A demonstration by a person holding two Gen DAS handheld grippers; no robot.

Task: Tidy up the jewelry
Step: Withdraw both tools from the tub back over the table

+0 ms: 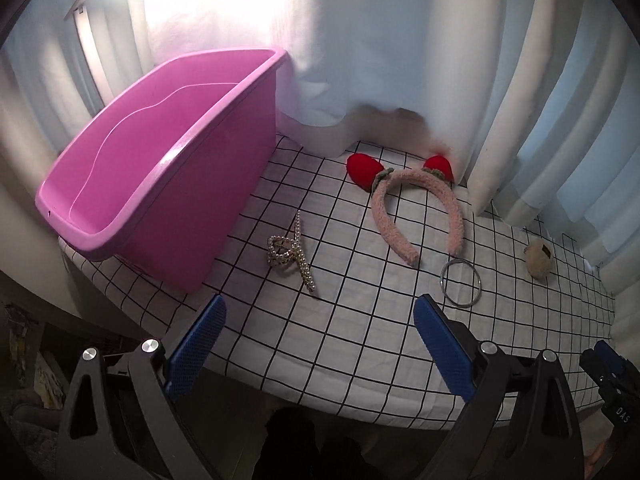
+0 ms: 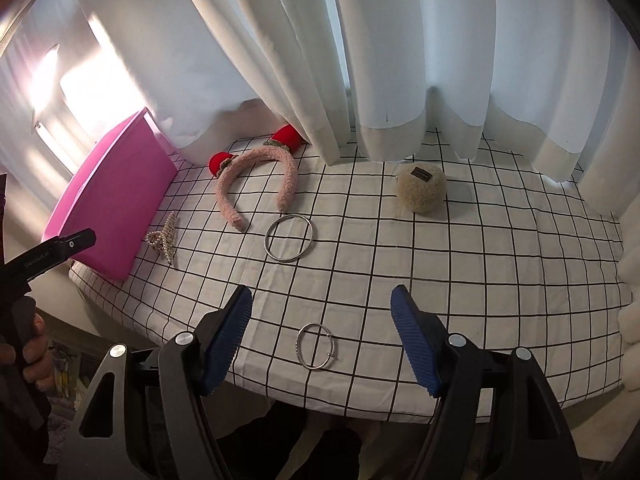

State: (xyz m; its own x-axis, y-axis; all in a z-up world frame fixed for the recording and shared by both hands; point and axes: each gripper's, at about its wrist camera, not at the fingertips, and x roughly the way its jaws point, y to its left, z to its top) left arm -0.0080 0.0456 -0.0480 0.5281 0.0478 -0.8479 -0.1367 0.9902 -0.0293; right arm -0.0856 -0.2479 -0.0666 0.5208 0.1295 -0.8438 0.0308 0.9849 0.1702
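Note:
A pink bin stands at the table's left, seen also in the right wrist view. A pearl hair clip lies beside it. A pink fuzzy headband with red strawberries lies near the curtain. A large silver bangle lies mid-table, a smaller silver ring bracelet near the front edge. A beige fluffy scrunchie sits to the right. My left gripper is open and empty above the front edge. My right gripper is open, just above the smaller bracelet.
The table wears a white cloth with a black grid. White curtains hang along the back and right, touching the cloth. The left gripper's body shows at the left of the right wrist view.

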